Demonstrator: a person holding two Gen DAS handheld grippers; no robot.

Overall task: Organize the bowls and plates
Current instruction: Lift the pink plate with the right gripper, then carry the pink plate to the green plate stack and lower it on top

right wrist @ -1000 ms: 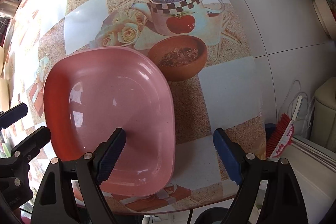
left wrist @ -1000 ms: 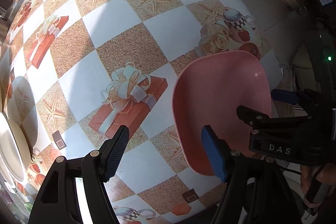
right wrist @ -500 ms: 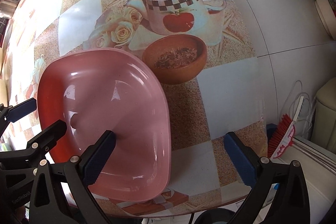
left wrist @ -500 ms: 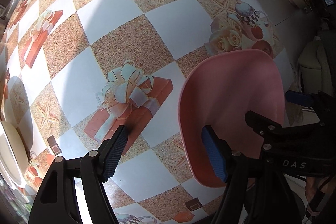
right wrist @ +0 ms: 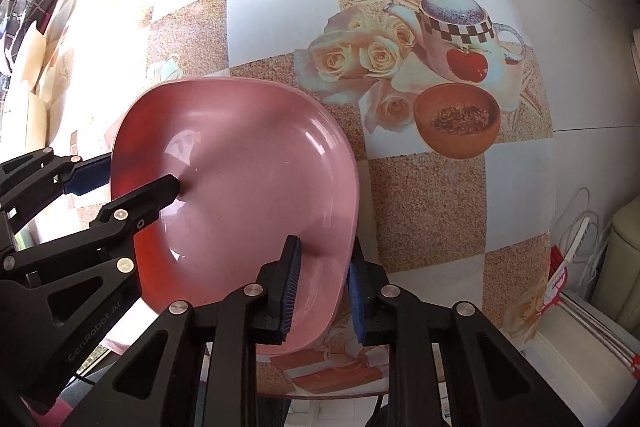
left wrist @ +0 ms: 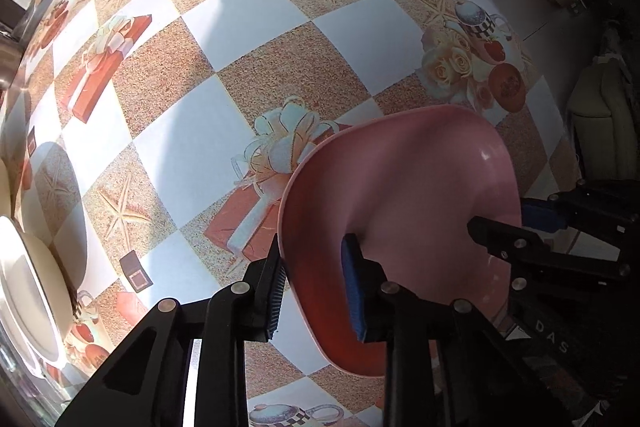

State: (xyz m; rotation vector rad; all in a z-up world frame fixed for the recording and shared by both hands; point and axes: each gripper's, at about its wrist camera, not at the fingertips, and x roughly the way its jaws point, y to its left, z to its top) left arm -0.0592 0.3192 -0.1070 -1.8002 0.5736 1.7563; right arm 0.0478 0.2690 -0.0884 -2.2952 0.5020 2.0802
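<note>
one pink bowl (left wrist: pixel 404 195) is seen at the lower centre of both views, on a checked tablecloth (left wrist: pixel 248 39) printed with teapots, roses and gift boxes. two grippers are counted on it: the left gripper (left wrist: pixel 314 291) is closing with the bowl's left rim between its blue pads, and the right gripper (right wrist: pixel 326 287) is closing on the opposite rim, one finger inside, one outside. one cream plate (left wrist: pixel 24 291), possibly stacked on another, is cut off at the lower left edge. a red brush (right wrist: pixel 560 275) is seen at lower right. "das" and "genrobot.ai" can be read on the gripper bodies.
</note>
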